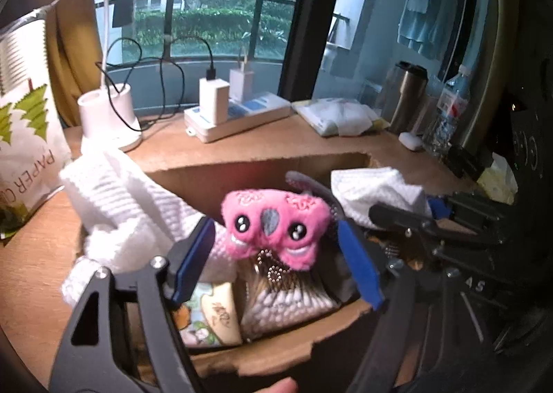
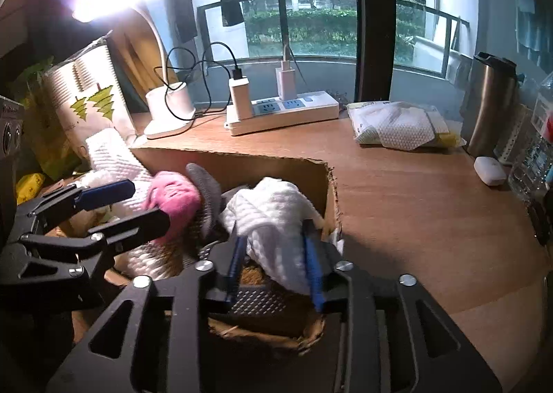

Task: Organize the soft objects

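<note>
A pink plush toy point(image 1: 274, 227) with beaded eyes sits at the centre of my left wrist view, above the open cardboard box point(image 1: 276, 355), between the blue pads of my left gripper point(image 1: 276, 254). The jaws stand spread wide on either side of it; I cannot tell whether either pad touches it. In the right wrist view the same toy point(image 2: 174, 201) shows at middle left, again between the left gripper's fingers point(image 2: 148, 206). My right gripper point(image 2: 276, 272), lower centre of that frame, has its jaws pinched on a white waffle-textured cloth point(image 2: 276, 216) over the box's right end point(image 2: 325, 199). A second white cloth point(image 1: 117, 206) drapes over the box's left edge, at centre left of the left wrist frame. Inside the box lie a pack of cotton swabs point(image 1: 287, 306) and a cartoon-printed packet point(image 1: 207, 317). Beyond, toward the top of the frame, the wooden desk point(image 2: 414, 206) carries a white power strip point(image 2: 283, 113) with chargers, a lamp base point(image 2: 169, 109), a pack of tissues point(image 2: 397, 127), a steel tumbler point(image 2: 490, 102) and a small white case point(image 2: 489, 170).
</note>
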The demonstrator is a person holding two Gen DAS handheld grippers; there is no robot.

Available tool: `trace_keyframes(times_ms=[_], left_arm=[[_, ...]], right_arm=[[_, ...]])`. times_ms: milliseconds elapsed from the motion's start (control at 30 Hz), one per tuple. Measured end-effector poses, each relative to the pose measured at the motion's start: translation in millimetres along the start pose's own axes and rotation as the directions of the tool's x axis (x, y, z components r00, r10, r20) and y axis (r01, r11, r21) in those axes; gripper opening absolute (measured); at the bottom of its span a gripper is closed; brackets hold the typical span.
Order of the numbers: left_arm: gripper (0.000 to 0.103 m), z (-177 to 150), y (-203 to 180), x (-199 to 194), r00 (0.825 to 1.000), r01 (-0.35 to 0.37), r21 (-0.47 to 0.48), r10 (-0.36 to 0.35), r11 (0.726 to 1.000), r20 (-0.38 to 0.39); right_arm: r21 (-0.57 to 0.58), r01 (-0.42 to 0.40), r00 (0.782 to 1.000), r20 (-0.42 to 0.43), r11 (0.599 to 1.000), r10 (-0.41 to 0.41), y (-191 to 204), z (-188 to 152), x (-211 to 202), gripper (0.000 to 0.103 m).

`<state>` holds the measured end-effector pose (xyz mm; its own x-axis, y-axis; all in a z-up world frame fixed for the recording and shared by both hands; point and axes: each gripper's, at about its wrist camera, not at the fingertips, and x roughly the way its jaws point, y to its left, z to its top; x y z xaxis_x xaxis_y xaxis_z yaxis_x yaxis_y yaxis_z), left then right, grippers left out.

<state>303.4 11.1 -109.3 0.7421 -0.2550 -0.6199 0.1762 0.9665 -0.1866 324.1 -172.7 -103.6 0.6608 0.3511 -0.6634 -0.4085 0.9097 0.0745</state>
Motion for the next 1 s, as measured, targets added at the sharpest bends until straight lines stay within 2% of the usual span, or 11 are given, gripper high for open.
trace_keyframes(times_ms=[67, 100, 167, 600, 1000], left_arm=[[0.078, -1, 0, -8, 1.000, -0.010, -0.002, 0.010, 1.000, 0.016], [0.079, -1, 1, -11, 1.000, -0.015, -0.003, 0.015, 1.000, 0.022], [0.081, -3, 3, -19, 0.999, -0.018, -0.015, 0.019, 1.000, 0.033], [0.082, -26, -6, -87, 0.989, -0.019, -0.032, 0.024, 0.999, 0.148], [0.082, -49, -15, -135, 0.978, -0.014, -0.041, 0.022, 0.999, 0.206]], right_arm=[[0.000, 0.000, 1.000, 0.011, 1.000, 0.000, 3, -2, -6, 0.052], [0.004, 0.003, 1.000, 0.020, 1.000, -0.003, 3, -3, -10, 0.052], [0.009, 0.005, 1.000, 0.028, 1.000, -0.005, 3, -4, -17, 0.052], [0.018, 0.019, 0.993, 0.113, 1.000, -0.021, 10, -20, -71, 0.053], [-0.001, 0.022, 0.981, 0.192, 1.000, -0.022, 29, -38, -121, 0.054]])
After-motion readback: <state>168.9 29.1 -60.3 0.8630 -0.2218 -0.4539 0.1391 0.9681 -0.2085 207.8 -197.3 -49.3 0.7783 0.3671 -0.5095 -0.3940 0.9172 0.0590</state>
